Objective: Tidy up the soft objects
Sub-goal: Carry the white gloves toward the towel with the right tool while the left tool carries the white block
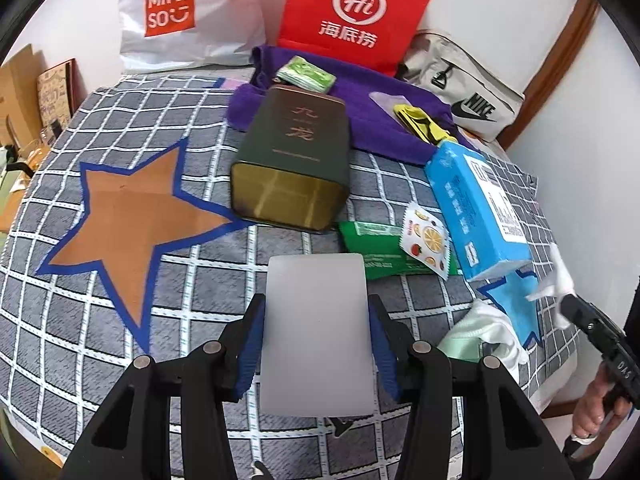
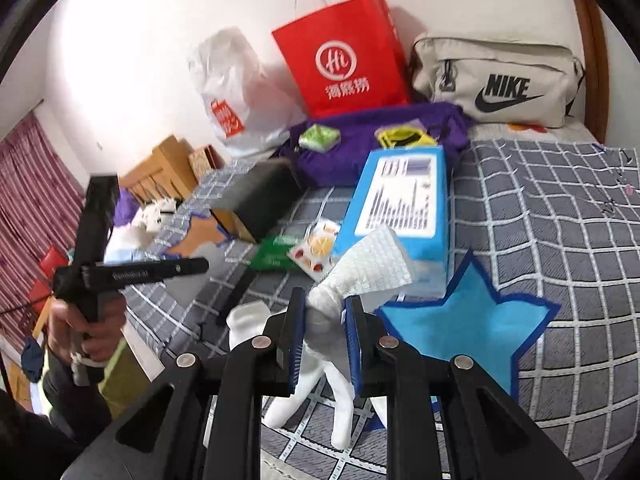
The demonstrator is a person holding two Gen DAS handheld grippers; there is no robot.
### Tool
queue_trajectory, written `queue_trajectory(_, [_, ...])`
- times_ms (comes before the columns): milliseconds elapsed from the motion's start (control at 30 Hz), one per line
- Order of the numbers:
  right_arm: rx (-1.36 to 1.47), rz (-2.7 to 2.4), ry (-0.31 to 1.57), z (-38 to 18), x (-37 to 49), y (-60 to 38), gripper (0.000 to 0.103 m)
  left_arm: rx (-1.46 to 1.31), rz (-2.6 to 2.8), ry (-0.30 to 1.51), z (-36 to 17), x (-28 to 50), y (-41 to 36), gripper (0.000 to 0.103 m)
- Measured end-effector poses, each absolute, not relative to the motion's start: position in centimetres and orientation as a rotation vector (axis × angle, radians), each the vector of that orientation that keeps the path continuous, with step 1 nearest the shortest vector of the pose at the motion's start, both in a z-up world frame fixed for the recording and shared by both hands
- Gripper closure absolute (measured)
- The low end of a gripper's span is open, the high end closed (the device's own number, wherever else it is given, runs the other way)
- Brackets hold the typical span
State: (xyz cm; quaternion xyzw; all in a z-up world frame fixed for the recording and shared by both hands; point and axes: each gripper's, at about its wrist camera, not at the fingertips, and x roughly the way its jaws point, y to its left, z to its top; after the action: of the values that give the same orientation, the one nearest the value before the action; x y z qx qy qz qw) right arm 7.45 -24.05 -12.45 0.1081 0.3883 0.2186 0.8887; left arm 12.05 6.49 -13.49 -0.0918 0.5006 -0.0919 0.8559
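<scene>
Pinching smooth frosted slab (image 1: 316,332): left tongs (image 1: 316,344); right tongs (image 2: 322,340) squeeze crumpled white cloth (image 2: 360,268).

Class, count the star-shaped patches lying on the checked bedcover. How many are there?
2. An orange-brown star lies left of the dark tin; a light blue star lies below the blue box. Others may be hidden.

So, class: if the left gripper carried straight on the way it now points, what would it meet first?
The left gripper, shut on a white block, would probably meet the checked bedcover first, just short of the dark green tin; depth is uncertain.
</scene>
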Motion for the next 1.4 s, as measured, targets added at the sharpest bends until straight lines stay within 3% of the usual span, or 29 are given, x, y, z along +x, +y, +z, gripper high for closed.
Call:
queue_trajectory(667, [0.143, 0.288, 0.869, -10.6, 11.3, -25.5, 0.084, -0.182, -0.166, 0.948, -8.2, 13.9, 7.4, 0.056])
queue_trajectory(1400, [0.124, 0.31, 0.819, -5.9, 18.3, -24.3, 0.084, -0.142, -0.159, 0.878, -3.1, 19.9, 5.8, 0.056])
